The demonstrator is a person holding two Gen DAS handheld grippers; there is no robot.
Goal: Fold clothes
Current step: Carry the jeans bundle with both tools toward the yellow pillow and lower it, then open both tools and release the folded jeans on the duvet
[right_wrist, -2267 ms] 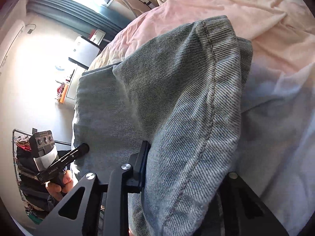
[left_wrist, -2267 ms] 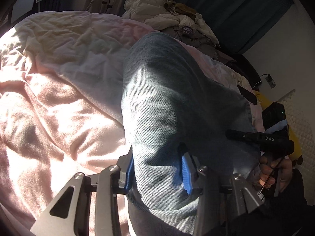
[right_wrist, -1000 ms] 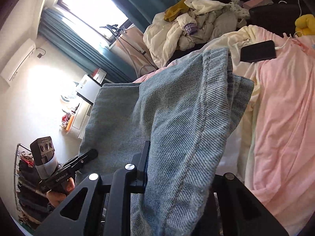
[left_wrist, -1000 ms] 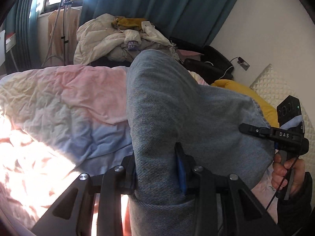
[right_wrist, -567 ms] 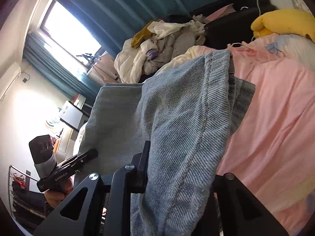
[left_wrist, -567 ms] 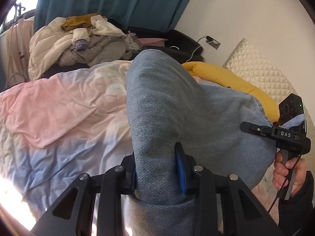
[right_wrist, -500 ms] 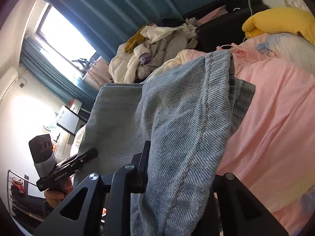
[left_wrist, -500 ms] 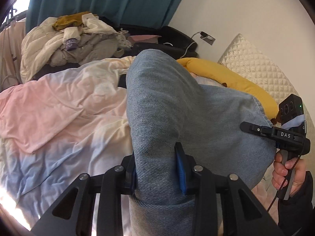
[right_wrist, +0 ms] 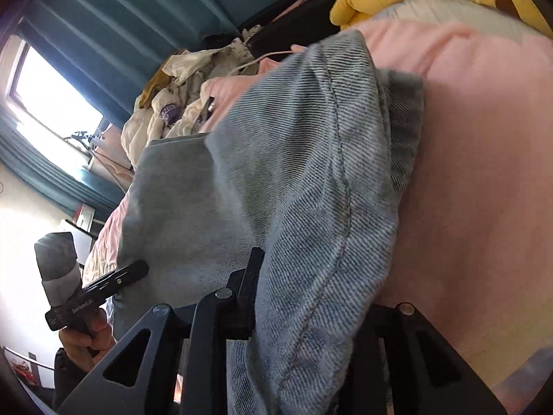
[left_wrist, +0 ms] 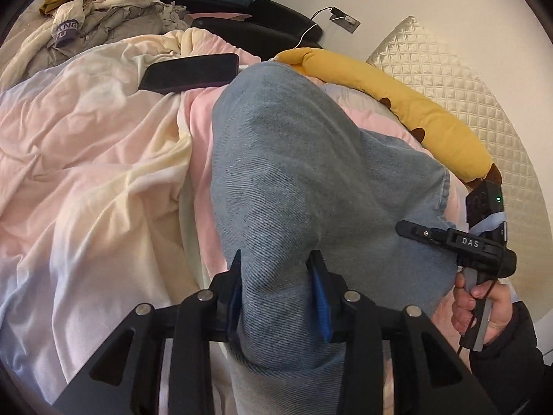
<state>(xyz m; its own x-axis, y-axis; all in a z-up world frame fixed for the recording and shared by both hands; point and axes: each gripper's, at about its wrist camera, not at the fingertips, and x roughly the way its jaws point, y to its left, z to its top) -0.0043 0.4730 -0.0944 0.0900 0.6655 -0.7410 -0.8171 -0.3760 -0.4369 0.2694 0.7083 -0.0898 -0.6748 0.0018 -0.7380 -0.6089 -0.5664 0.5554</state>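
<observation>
- Bedding, a rumpled quilt [left_wrist: 90, 159] in pale pink, cream and light blue, is filling most of both wrist views; its edges are running out of frame.
- Faded blue denim jeans [left_wrist: 297, 186], bunched into a thick fold, are hanging over the quilt between the two grippers and hiding the bed beneath them; waistband and hems are not showing.
- Long yellow plush bolster [left_wrist: 390, 93] with brown spots is lying beyond the jeans against a quilted cream headboard [left_wrist: 459, 79]; its far end is tucked out of sight.
- Heaped pale laundry [left_wrist: 86, 10] is sitting past the quilt; a purple patch on it carries white letters, only "ANG" being readable.
- Black left gripper [left_wrist: 276, 290] is gripping the denim fold between its blue pads, and its jaws are opening.
- Black right gripper [right_wrist: 307, 297] has denim draped across it, covering one finger; its jaws are opening, and whether the pads are pressing is hard to tell.
- Its body, seen from the left wrist camera, is lettered "DAS".
- Dark slim phone [left_wrist: 190, 72] is lying on the quilt, partly behind the jeans.
</observation>
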